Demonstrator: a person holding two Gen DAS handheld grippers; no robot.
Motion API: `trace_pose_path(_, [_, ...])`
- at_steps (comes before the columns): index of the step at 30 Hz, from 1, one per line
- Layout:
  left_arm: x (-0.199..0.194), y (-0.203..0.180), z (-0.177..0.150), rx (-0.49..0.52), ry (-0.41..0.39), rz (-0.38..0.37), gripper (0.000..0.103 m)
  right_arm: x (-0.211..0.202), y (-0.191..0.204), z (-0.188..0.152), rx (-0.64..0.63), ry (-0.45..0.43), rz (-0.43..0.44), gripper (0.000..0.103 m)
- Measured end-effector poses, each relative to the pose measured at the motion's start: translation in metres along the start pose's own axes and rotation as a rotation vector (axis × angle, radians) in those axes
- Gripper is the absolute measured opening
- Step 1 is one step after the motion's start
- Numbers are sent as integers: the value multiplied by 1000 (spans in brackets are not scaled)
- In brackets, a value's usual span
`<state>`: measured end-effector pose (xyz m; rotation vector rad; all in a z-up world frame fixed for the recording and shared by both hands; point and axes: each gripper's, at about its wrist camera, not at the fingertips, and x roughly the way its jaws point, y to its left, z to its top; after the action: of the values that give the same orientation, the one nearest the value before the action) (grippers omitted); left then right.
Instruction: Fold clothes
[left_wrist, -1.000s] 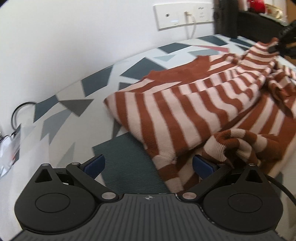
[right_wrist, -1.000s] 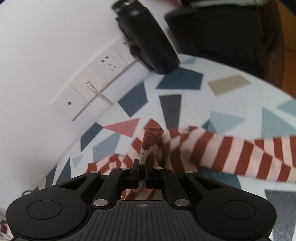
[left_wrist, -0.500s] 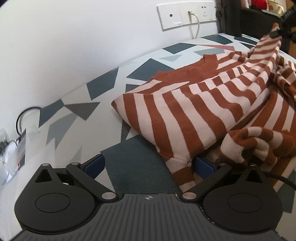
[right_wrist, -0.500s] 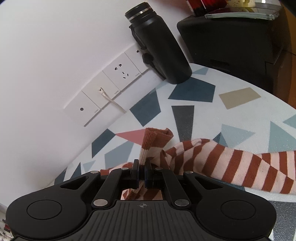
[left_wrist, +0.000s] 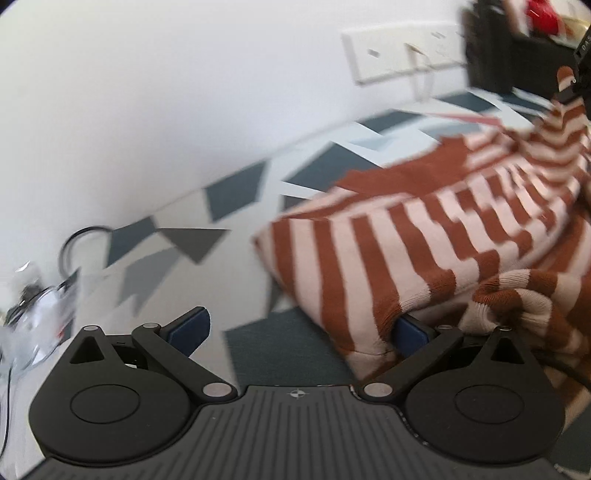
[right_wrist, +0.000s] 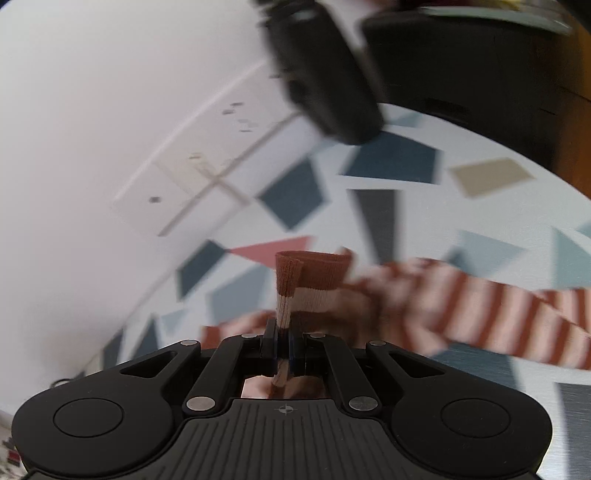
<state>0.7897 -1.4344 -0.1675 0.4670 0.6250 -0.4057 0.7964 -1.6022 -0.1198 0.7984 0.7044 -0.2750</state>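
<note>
Compared with the frame half a second back, your right gripper (right_wrist: 282, 345) has carried the cuff higher, so the black insulated bottle (right_wrist: 325, 77) now sits closer to the top of the right wrist view and is smeared by motion blur; your left gripper (left_wrist: 301, 328) has swung slightly, so the white wall socket panel (left_wrist: 402, 51) sits further right in its view. The rust-and-pale-pink striped knit sweater (left_wrist: 424, 251) lies bunched on the table (left_wrist: 236, 236), which is covered in a white surface printed with grey, blue and pink triangles. Your right fingers (right_wrist: 269, 343) are clenched on the sweater's ribbed rust cuff (right_wrist: 310, 277), which stands upright above the pads, while the striped sleeve trails away to the right above the table. In the left wrist view this cuff appears at the far upper right, lifted above the rest of the garment. Your left fingers (left_wrist: 190, 325) are spread wide and grip nothing. The left blue pad is clear of the cloth over bare table; the right blue pad is tucked under the folded lower edge of the sweater, touching the fabric. A rolled striped sleeve end lies just beside that right pad. A dark cable loop (left_wrist: 83, 240) rests near the wall at the left of the table.
</note>
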Motion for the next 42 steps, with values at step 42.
trace_pose_path(42, [40,58,50,-310,73,-275,77,22,59,-34,-561,67,-66,36])
